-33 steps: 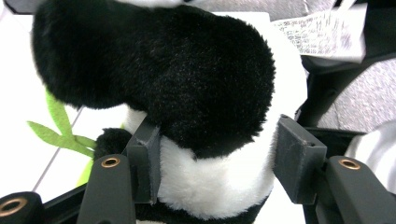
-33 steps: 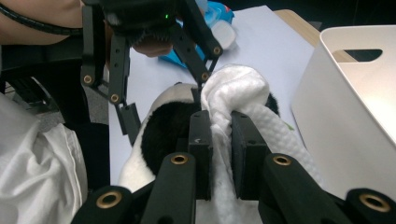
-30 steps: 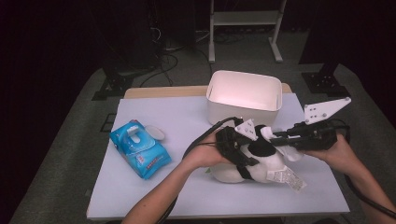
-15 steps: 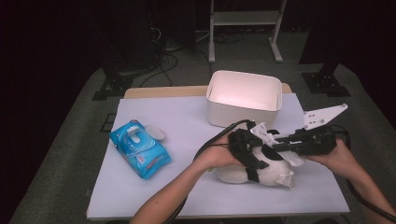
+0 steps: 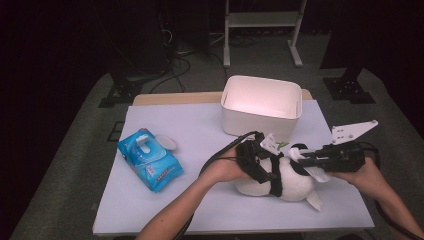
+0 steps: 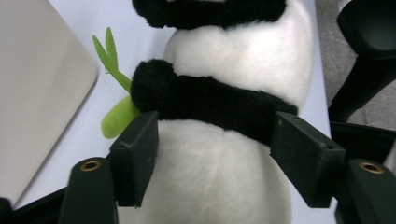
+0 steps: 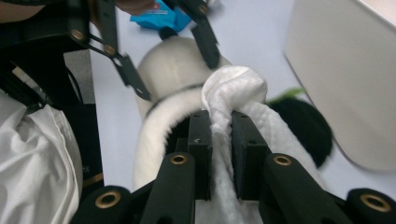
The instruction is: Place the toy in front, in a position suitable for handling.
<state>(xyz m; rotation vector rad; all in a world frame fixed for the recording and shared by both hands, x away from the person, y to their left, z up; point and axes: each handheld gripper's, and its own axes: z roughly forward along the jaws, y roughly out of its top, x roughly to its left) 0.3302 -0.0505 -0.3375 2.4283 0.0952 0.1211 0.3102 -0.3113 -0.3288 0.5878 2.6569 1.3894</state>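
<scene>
A black-and-white plush panda (image 5: 290,184) lies on its side on the white table (image 5: 200,130), in front of the bin. My left gripper (image 5: 260,161) straddles its body from the left. In the left gripper view the pads (image 6: 135,158) press on the white belly (image 6: 224,182) just below a black arm; these jaws have just been opening a little, with the panda still between them. My right gripper (image 5: 298,158) comes in from the right, shut on a bunched white wipe (image 7: 236,86) that rests on the panda (image 7: 173,60). The wipe's tail (image 5: 315,200) hangs past the panda.
A white bin (image 5: 255,125) stands just behind the panda, close to both grippers. A blue pack of wipes (image 5: 150,160) lies at the table's left with its lid flipped open. The panda's green leaf (image 6: 116,116) points toward the bin wall (image 6: 37,93).
My right gripper has sunk with the wipe down onto the panda, which has come to lie lower on the table. The left hand has stayed where it was.
</scene>
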